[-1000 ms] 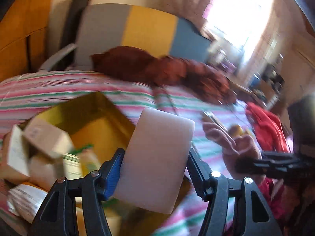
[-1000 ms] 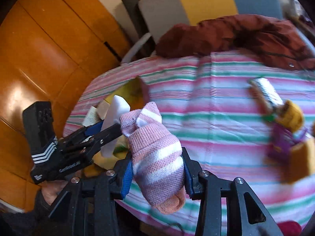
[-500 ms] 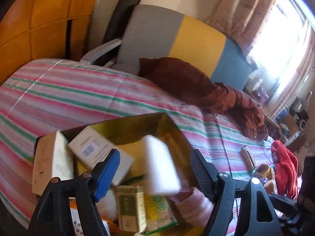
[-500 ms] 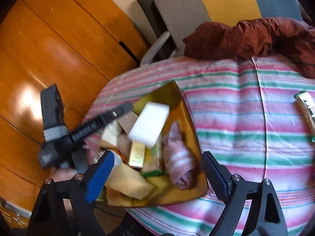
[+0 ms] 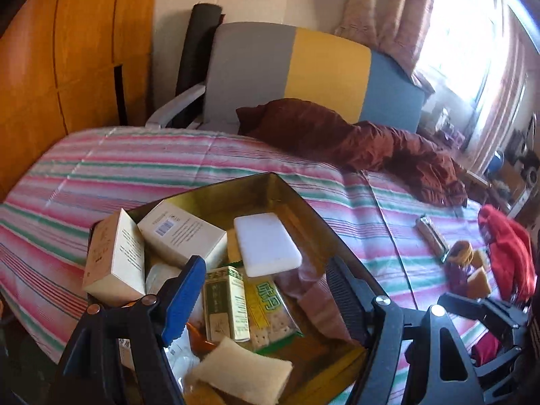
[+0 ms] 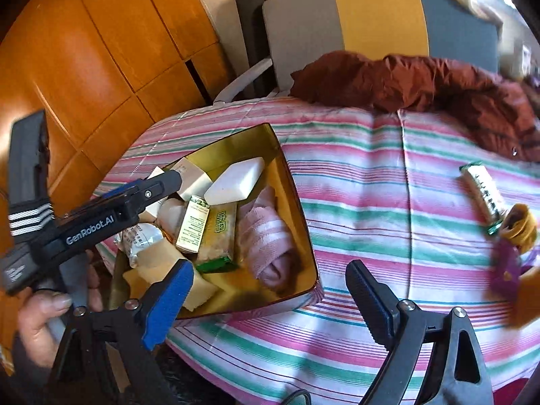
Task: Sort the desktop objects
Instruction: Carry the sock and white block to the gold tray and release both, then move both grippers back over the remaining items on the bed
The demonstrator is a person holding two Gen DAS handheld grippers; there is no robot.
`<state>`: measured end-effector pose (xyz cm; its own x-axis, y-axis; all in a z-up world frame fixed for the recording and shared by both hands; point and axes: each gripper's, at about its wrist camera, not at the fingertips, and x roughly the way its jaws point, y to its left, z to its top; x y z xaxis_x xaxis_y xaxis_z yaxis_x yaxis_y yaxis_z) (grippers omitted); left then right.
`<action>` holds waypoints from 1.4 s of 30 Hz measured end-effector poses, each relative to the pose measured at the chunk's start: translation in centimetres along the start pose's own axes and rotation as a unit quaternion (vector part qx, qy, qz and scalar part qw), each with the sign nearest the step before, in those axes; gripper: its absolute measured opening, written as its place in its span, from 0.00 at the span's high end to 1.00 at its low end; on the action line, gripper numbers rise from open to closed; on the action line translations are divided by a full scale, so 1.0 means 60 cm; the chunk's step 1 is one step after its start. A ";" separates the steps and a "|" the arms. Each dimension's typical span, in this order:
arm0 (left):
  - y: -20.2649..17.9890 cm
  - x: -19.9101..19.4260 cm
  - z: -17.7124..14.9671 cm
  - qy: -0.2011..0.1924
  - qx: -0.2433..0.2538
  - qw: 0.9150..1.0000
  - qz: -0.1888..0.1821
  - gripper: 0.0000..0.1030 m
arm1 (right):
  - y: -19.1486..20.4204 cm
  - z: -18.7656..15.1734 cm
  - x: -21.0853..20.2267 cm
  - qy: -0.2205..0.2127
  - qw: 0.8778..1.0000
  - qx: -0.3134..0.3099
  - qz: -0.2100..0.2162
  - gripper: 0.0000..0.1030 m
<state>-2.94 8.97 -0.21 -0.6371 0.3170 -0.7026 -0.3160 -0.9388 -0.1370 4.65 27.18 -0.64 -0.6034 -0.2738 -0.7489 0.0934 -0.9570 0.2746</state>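
A gold tin box (image 6: 297,202) sits at the near left of the striped table (image 6: 388,202); its rim also shows in the left wrist view (image 5: 280,182). In it lie a white sponge block (image 5: 266,244) (image 6: 236,180), a pink striped sock (image 6: 266,236), cardboard boxes (image 5: 182,233), a green cracker pack (image 5: 270,307) and yellow sponges (image 5: 239,368). My left gripper (image 5: 266,300) is open and empty above the box. My right gripper (image 6: 266,307) is open and empty over the box's near edge. A silver wrapped bar (image 6: 481,189) and a yellow and purple toy (image 6: 516,233) lie at the right.
A dark red garment (image 6: 422,81) lies across the table's far side, before a grey, yellow and blue chair (image 5: 303,71). Red cloth (image 5: 506,253) lies at the right. Orange wooden panels (image 6: 84,67) stand at the left.
My left gripper let go of the white sponge block and my right gripper let go of the pink sock. Both now lie in the gold box. Both grippers drew back, open.
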 end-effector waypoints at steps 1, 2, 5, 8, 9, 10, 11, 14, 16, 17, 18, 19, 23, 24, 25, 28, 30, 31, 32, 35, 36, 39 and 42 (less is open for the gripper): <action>-0.006 -0.003 -0.002 -0.001 0.006 1.000 0.002 0.27 | 0.003 -0.002 -0.003 -0.005 1.000 -0.008 -0.008 0.09; -0.011 -0.005 -0.004 0.000 0.011 1.000 0.003 0.27 | 0.005 -0.003 -0.004 -0.007 1.000 -0.014 -0.013 0.09; -0.020 -0.010 -0.010 0.003 0.016 1.000 0.004 0.27 | 0.008 -0.009 -0.004 -0.008 0.999 -0.023 -0.024 0.08; -0.025 -0.012 -0.017 0.007 0.020 1.000 0.007 0.27 | 0.007 -0.015 -0.006 -0.010 0.999 -0.026 -0.031 0.08; -0.026 -0.012 -0.019 0.008 0.021 1.000 0.008 0.27 | 0.008 -0.016 -0.006 -0.010 0.999 -0.026 -0.033 0.08; -0.027 -0.013 -0.020 0.009 0.023 1.000 0.010 0.27 | 0.007 -0.018 -0.007 -0.011 0.999 -0.026 -0.035 0.08; -0.027 -0.013 -0.022 0.010 0.025 1.000 0.014 0.27 | 0.004 -0.019 -0.008 -0.013 0.999 -0.025 -0.038 0.08; -0.030 -0.014 -0.025 0.012 0.029 0.999 0.016 0.27 | -0.002 -0.021 -0.011 -0.016 0.999 -0.022 -0.044 0.08; -0.034 -0.016 -0.026 0.011 0.035 0.999 0.018 0.27 | -0.008 -0.023 -0.015 -0.019 0.999 -0.018 -0.048 0.08; -0.037 -0.018 -0.027 0.009 0.040 0.999 0.020 0.27 | -0.014 -0.024 -0.017 -0.020 0.998 -0.014 -0.051 0.08; -0.041 -0.019 -0.027 0.008 0.045 0.999 0.023 0.27 | -0.018 -0.026 -0.018 -0.021 0.998 -0.011 -0.053 0.08; -0.044 -0.019 -0.027 0.008 0.049 0.999 0.023 0.27 | -0.024 -0.027 -0.019 -0.021 0.998 -0.006 -0.056 0.08; -0.055 -0.020 -0.026 0.009 0.060 0.998 0.021 0.27 | -0.052 -0.032 -0.028 -0.022 0.997 0.015 -0.067 0.08; -0.059 -0.019 -0.025 0.009 0.064 0.998 0.020 0.27 | -0.056 -0.034 -0.030 -0.022 0.997 0.018 -0.070 0.08; -0.062 -0.019 -0.025 0.010 0.067 0.998 0.018 0.27 | -0.063 -0.035 -0.033 -0.023 0.997 0.022 -0.074 0.08; -0.071 -0.016 -0.026 0.013 0.071 0.997 0.012 0.27 | -0.087 -0.041 -0.043 -0.025 0.995 0.033 -0.091 0.08; -0.078 -0.014 -0.028 0.015 0.075 0.997 0.005 0.27 | -0.107 -0.047 -0.051 -0.027 0.993 0.045 -0.101 0.08; -0.080 -0.014 -0.029 0.015 0.077 0.997 0.001 0.27 | -0.117 -0.050 -0.054 -0.026 0.993 0.053 -0.106 0.08; -0.082 -0.014 -0.030 0.015 0.078 0.997 -0.002 0.27 | -0.128 -0.053 -0.057 -0.024 0.991 0.061 -0.113 0.08; -0.088 -0.011 -0.033 0.018 0.078 0.997 -0.023 0.27 | -0.156 -0.064 -0.066 -0.019 0.988 0.081 -0.129 0.08; -0.090 -0.010 -0.034 0.020 0.077 0.996 -0.031 0.27 | -0.164 -0.068 -0.068 -0.016 0.987 0.086 -0.132 0.08; -0.097 -0.007 -0.036 0.023 0.079 0.996 -0.046 0.27 | -0.186 -0.078 -0.075 -0.010 0.984 0.095 -0.147 0.08; -0.105 -0.007 -0.037 0.026 0.083 0.994 -0.064 0.27 | -0.214 -0.085 -0.092 -0.011 0.981 0.115 -0.153 0.08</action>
<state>0.90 14.45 -0.58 -0.5479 0.4215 -0.7226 -0.5072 -0.8543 -0.1137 10.81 40.52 -3.09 -0.5923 0.0277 -0.8052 -0.2741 -0.9467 0.1690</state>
